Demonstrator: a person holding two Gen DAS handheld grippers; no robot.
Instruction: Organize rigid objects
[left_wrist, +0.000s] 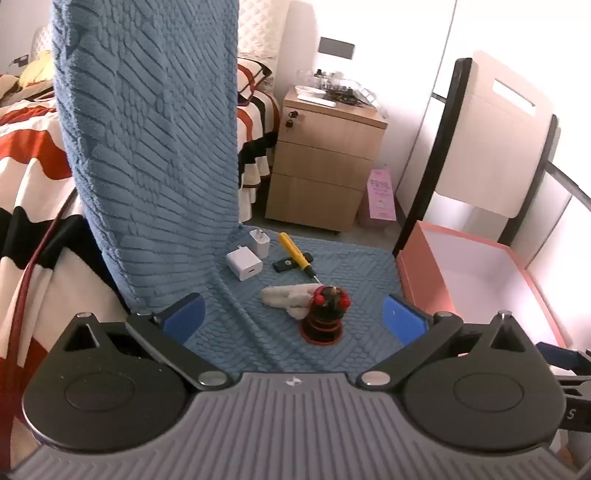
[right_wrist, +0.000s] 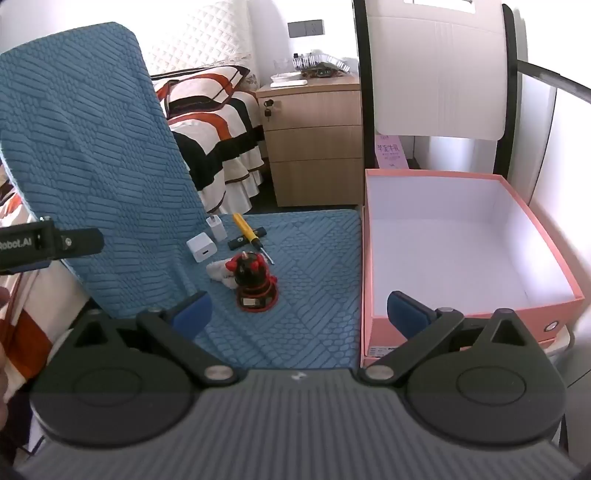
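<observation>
Both tongs are spread as wide as they go and pinch nothing. The left tongs (left_wrist: 293, 314) hang above the near part of a blue textured mat (left_wrist: 332, 347), angled down toward a cluster of small things; the right tongs (right_wrist: 301, 314) hang a little further right, straddling the seam between the mat and an open pink box (right_wrist: 546, 258).

The things to sort lie together toward the far side of the mat, which covers a seat and runs up its backrest. Nearest stands a black-and-red toy figure (left_wrist: 325, 314) on a round base, upright, touching a crumpled white cloth (left_wrist: 284, 297) behind it. Beyond it lie a yellow-handled screwdriver (left_wrist: 295, 253), crossing over a small black stick (left_wrist: 291, 263), and two white chargers (left_wrist: 244, 265), one lying flat, the other standing just behind it against the backrest. The box sits just beside the mat on the right and looks empty.

All the hard pieces look light and stiff. The figure is probably top-heavy and knobbly, so the safest hold would be across its narrower middle, above the base, taken gently so it does not tip. The flat charger has smooth plastic faces that may slip; its two broad sides suit the pads best. The screwdriver wants a grip across the handle, not the thin shaft. The cloth is soft and likely not part of the job.
</observation>
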